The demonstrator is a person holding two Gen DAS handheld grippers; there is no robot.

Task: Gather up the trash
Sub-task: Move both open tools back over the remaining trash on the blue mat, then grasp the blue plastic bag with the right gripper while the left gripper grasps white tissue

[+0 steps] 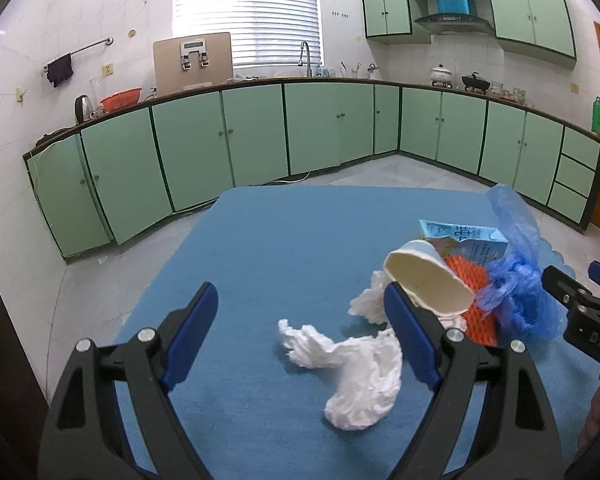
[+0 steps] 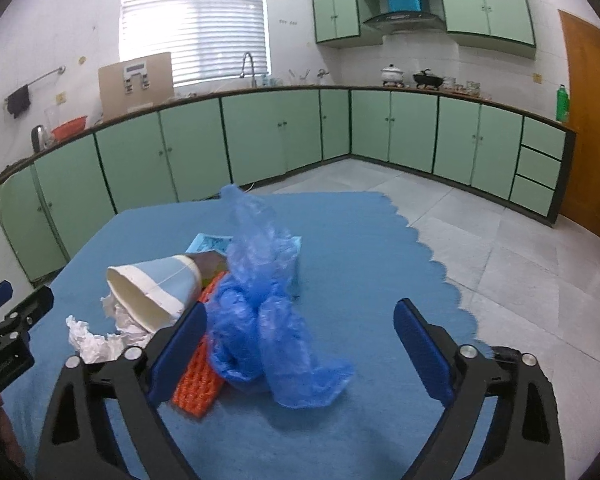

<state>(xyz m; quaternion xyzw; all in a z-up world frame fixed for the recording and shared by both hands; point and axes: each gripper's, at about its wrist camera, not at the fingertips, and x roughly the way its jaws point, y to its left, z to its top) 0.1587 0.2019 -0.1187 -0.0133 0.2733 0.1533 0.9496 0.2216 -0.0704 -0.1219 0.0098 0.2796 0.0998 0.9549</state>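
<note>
A pile of trash lies on the blue tablecloth (image 1: 268,240). It holds a tipped paper cup (image 1: 428,280), crumpled white tissue (image 1: 360,372), an orange mesh pad (image 1: 474,320), a light-blue carton (image 1: 468,240) and a crumpled blue plastic bag (image 1: 520,284). My left gripper (image 1: 300,300) is open above the tissue, its right finger beside the cup. My right gripper (image 2: 300,312) is open, and the blue plastic bag (image 2: 268,312) lies between its fingers, untouched by the right pad. The cup (image 2: 156,288), mesh pad (image 2: 198,384) and tissue (image 2: 96,340) lie to its left.
Green kitchen cabinets (image 1: 260,132) line the far walls under a worktop with a kettle, pots and a sink. Tiled floor (image 2: 500,248) lies beyond the cloth's scalloped right edge. Each gripper shows at the edge of the other's view: right gripper (image 1: 576,280), left gripper (image 2: 20,300).
</note>
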